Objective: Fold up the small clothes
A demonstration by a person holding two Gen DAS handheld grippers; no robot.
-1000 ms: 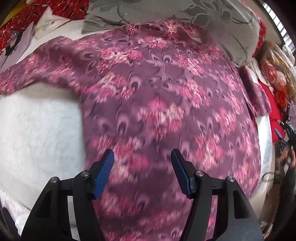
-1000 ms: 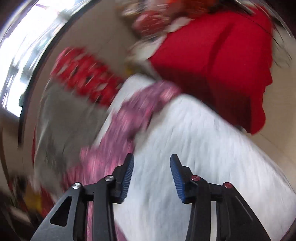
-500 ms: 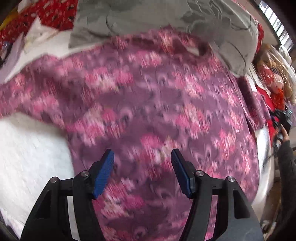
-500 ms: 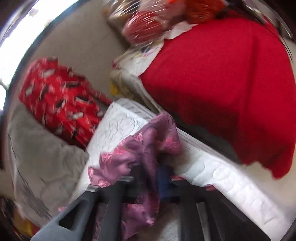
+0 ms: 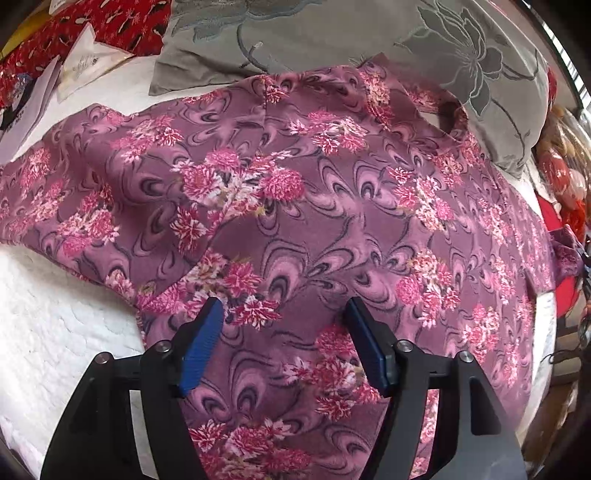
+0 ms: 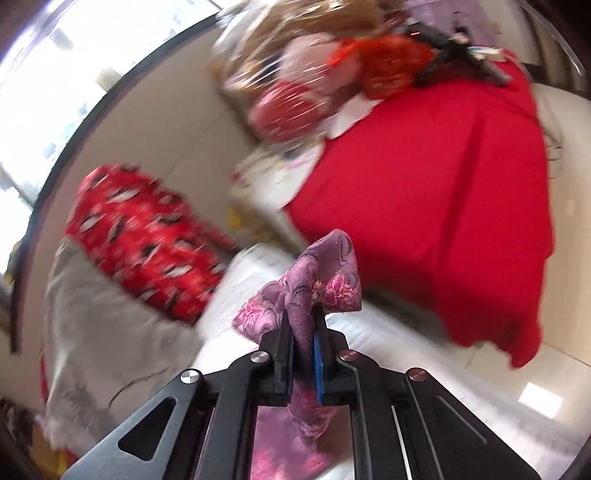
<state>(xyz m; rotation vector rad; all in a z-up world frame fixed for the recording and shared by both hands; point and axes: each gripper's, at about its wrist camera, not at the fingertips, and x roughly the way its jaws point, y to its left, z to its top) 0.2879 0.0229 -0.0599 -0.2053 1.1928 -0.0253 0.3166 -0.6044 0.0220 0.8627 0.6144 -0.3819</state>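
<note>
- My left tongs (image 5: 284, 317) hung over the purple floral garment (image 5: 332, 206), pointing steeply down at it, their blue pads (image 5: 201, 343) apart and widening, with no cloth pinched between them.
- The garment lay spread wide across the white quilted bed (image 5: 55, 332), one sleeve reaching out to the left of the view and the neckline (image 5: 448, 114) at the far side.
- Its far edge touched, and partly overlapped, a grey pillow with a flower pattern (image 5: 369, 33).
- Beyond the pillow, at the top left, lay a red patterned cloth (image 5: 110, 22) and some white papers (image 5: 85, 55) on the bed.
- My right tongs (image 6: 303, 325) were clamped together on an end of the same purple garment (image 6: 314, 284), most likely its other sleeve; the cloth bunched up above the pads and a strip of it ran down between the fingers (image 6: 284, 347) and out below.
- That gripped end was lifted clear of the white bed (image 6: 388, 339).
- Behind it in the right view hung a large plain red cloth (image 6: 443, 203), with a heap of orange and shiny wrapped things (image 6: 332, 62) on top; that part was too blurred for me to tell more.
- To the left stood the red patterned cloth (image 6: 140, 236) and the grey pillow (image 6: 107, 339), both smeared by motion.
</note>
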